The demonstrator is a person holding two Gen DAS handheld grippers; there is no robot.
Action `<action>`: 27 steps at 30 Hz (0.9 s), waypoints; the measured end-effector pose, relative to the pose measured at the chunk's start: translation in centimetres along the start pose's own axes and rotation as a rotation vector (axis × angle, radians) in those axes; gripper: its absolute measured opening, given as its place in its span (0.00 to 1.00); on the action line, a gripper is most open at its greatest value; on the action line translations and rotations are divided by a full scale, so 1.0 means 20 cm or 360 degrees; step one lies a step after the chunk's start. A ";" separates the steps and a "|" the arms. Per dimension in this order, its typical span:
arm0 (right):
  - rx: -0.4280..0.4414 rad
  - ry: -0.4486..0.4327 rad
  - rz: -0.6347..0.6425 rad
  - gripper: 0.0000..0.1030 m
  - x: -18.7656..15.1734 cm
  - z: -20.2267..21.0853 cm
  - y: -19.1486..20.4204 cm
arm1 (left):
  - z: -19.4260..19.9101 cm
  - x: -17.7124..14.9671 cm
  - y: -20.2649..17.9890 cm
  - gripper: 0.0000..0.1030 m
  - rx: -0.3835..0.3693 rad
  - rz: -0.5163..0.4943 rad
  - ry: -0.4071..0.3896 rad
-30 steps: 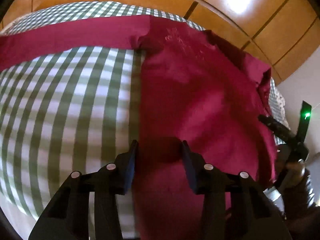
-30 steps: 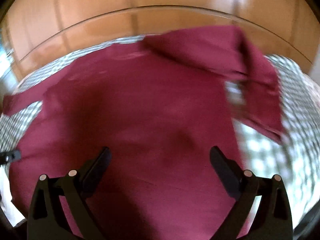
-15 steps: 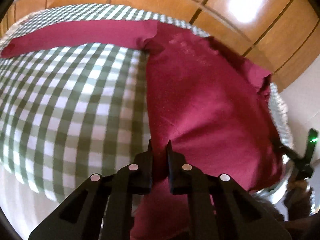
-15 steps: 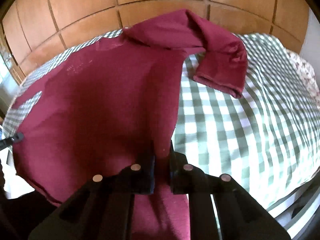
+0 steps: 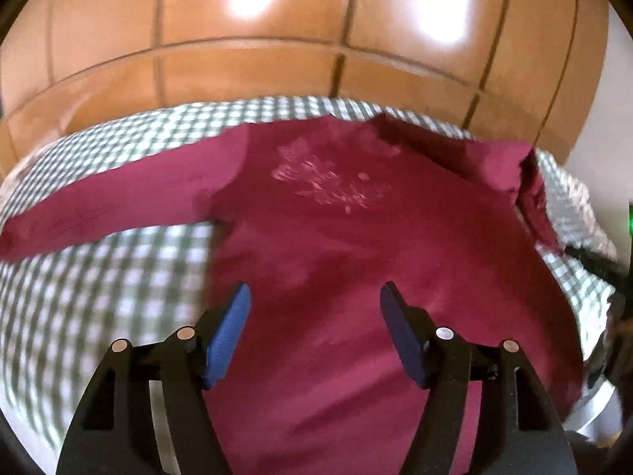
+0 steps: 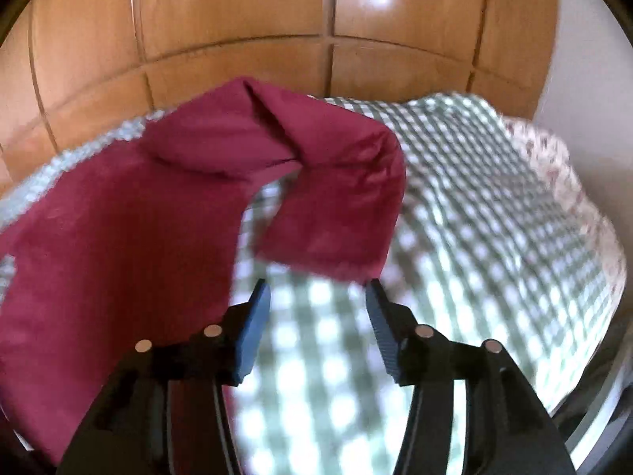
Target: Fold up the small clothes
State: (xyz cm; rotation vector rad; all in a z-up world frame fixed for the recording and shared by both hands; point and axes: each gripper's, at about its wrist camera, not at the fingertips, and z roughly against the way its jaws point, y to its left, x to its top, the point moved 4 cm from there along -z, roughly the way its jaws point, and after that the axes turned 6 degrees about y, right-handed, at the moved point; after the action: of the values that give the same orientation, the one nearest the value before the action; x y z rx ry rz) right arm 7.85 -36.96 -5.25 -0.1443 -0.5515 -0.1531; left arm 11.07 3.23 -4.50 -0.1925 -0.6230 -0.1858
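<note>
Both grippers [image 5: 314, 304] [image 6: 316, 301] now off shirt [image 5: 356, 257]

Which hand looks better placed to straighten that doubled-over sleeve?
Probably the right: the folded sleeve lies just past the opening right gripper. The left gripper, also opening, hangs over the shirt's body.

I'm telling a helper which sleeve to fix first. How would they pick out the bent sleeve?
Start at the green checked bedspread below the wooden panels. A maroon long-sleeved top lies on it. The bent sleeve doubles back toward the hem, unlike the other sleeve, which lies straight out.
</note>
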 end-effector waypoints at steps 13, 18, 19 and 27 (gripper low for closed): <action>0.0038 0.0059 0.0186 0.07 0.14 -0.22 0.00 | -0.39 0.04 -0.01 0.72 0.0056 0.0030 0.0098; 0.0219 -0.0178 -0.0101 0.06 0.32 0.15 -0.25 | -0.40 0.03 -0.01 0.74 0.0048 0.0024 0.0080; 0.0226 -0.0222 -0.0151 0.06 0.36 0.21 -0.32 | -0.40 0.02 -0.01 0.74 0.0051 0.0024 0.0077; -0.0248 -0.0309 -0.0452 0.06 0.72 0.18 -0.93 | -0.39 0.02 -0.02 0.75 0.0053 0.0024 0.0075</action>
State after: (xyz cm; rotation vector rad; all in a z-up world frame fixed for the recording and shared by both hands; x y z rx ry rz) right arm 14.63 -56.07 7.23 -0.2339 -0.7531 -0.4629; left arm 15.70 1.01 -10.44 -0.1601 -0.5775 -0.1649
